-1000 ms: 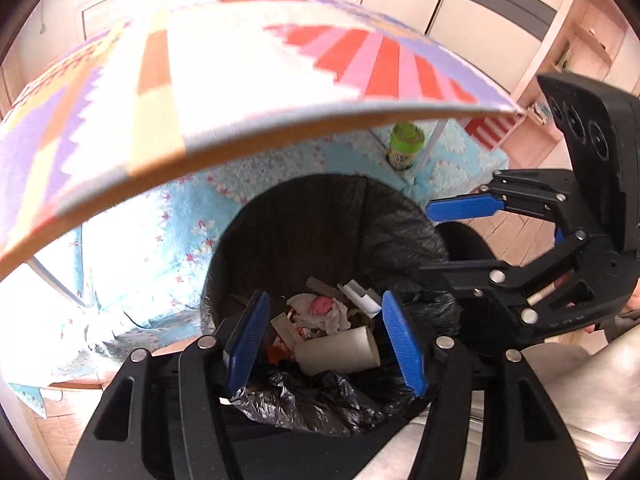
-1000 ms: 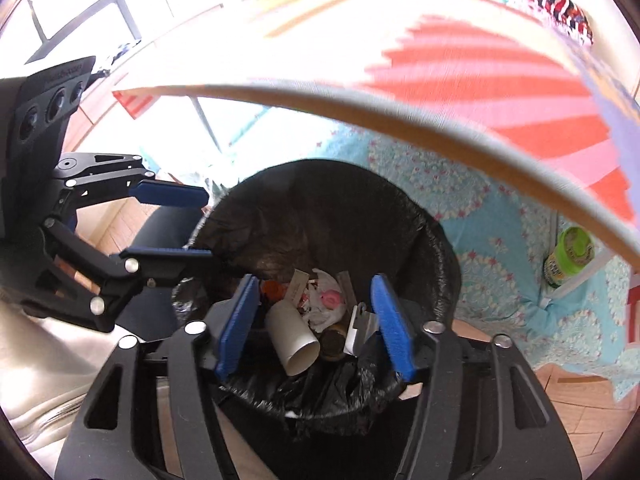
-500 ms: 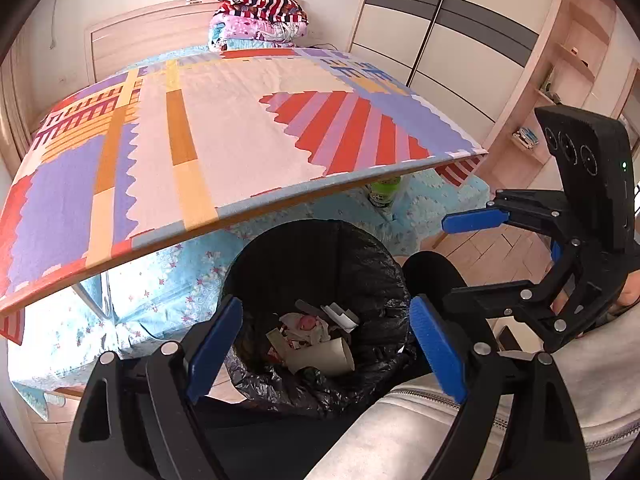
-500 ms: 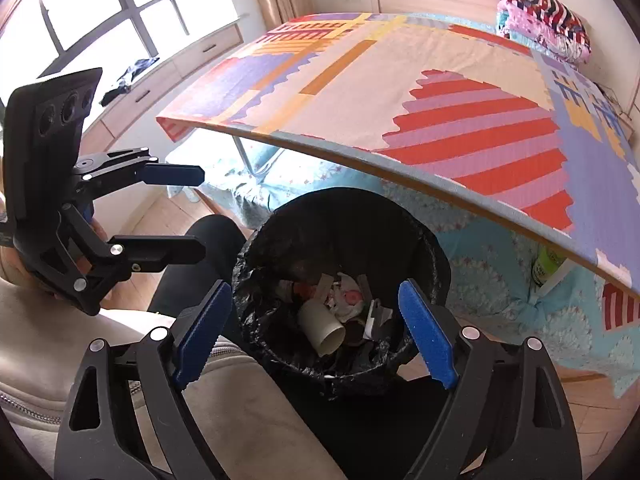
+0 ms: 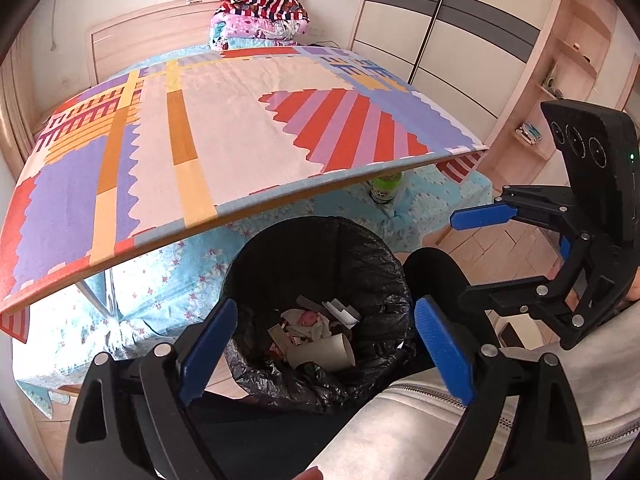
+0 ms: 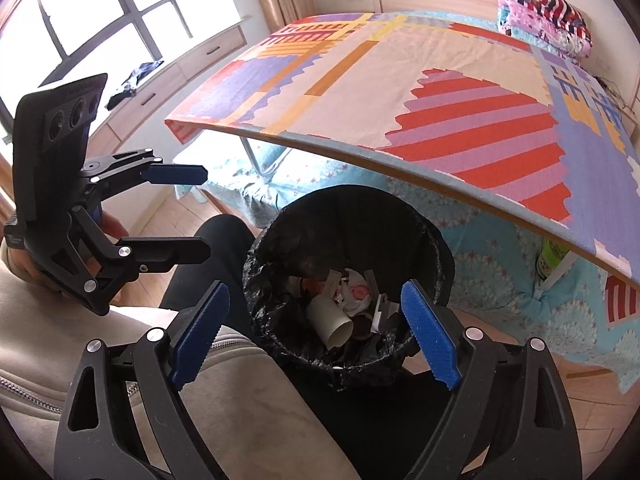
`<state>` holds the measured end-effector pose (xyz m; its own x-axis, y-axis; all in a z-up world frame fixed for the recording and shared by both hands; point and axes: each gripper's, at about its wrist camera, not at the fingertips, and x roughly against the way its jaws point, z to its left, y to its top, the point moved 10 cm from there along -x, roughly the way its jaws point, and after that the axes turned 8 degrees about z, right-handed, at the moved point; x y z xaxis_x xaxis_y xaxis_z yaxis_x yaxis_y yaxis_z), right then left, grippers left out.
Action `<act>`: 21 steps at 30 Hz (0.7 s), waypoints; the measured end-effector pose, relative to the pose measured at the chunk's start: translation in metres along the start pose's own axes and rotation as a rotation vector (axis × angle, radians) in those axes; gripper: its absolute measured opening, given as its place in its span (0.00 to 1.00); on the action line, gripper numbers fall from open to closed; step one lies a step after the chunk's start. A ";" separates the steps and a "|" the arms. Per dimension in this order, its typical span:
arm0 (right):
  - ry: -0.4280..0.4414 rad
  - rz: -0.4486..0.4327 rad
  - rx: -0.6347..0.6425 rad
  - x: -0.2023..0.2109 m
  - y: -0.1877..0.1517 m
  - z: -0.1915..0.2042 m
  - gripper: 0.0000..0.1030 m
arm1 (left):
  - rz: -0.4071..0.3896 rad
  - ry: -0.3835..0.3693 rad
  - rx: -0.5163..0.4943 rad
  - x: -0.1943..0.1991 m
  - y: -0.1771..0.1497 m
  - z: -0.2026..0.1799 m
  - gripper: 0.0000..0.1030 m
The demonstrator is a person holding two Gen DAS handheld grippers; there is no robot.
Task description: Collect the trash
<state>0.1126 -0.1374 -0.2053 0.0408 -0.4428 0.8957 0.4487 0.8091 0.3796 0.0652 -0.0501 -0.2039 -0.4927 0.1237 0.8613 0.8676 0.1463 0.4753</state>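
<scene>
Both tongs (gaping, just widened) hover above the binned trash (image 5: pixel 316 340).

**Both grippers lifted clear of the bin, jaws spread**

The left gripper (image 5: pixel 324 352) and right gripper (image 6: pixel 316 332) have risen from the rim of the trash bin (image 5: pixel 320 240), so the bin looks smaller. Both sets of jaws have just been opening, empty. The bench top (image 5: pixel 240 128) above the bin now shows fully.

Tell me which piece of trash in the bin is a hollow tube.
The cardboard tube, lying on its side atop the trash in the bin; the other pieces are crumpled or flat scraps.
</scene>
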 end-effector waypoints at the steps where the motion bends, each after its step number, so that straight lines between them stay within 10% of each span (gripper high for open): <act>1: 0.001 0.000 0.002 0.000 0.000 0.001 0.85 | 0.003 -0.002 0.001 0.000 0.000 0.000 0.85; 21: -0.008 -0.008 0.016 0.005 0.001 0.002 0.85 | -0.003 0.005 0.010 0.001 0.001 0.001 0.85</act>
<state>0.1116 -0.1375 -0.2003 0.0295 -0.4463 0.8944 0.4344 0.8116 0.3906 0.0654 -0.0489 -0.2030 -0.4951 0.1186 0.8607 0.8653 0.1563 0.4762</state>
